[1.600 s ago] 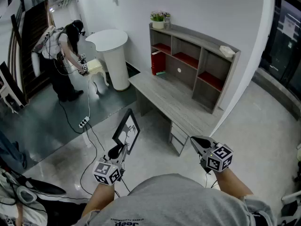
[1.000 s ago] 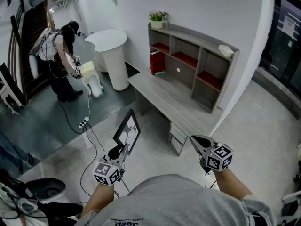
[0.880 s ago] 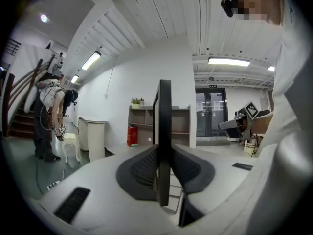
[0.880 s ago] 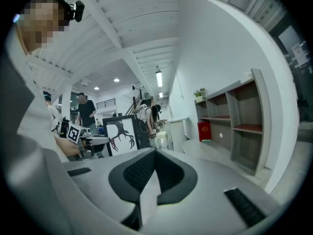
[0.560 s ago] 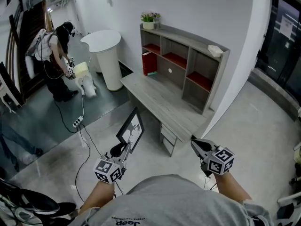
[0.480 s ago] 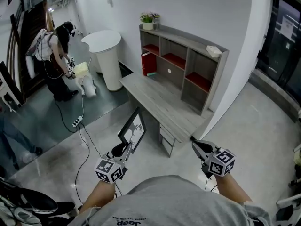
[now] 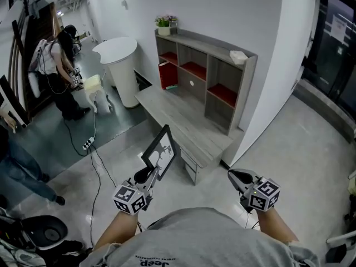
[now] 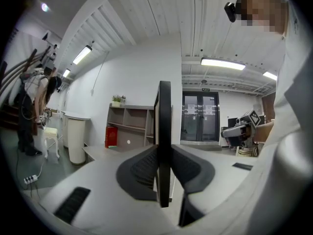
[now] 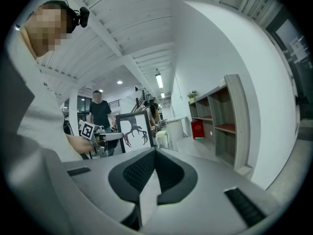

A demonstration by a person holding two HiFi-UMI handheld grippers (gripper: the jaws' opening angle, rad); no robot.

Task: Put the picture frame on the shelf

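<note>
Shelf [image 7: 207, 77] nearer the picture frame [image 7: 161, 152]

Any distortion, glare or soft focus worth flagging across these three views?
Head view: evenly lit and sharp, though the shelf and wall lines bow slightly. Left gripper view: fisheye circle with black corners; picture frame shows edge-on as a dark bar; ceiling light glares. Right gripper view: same black corners, close foreground soft, background clear.
</note>
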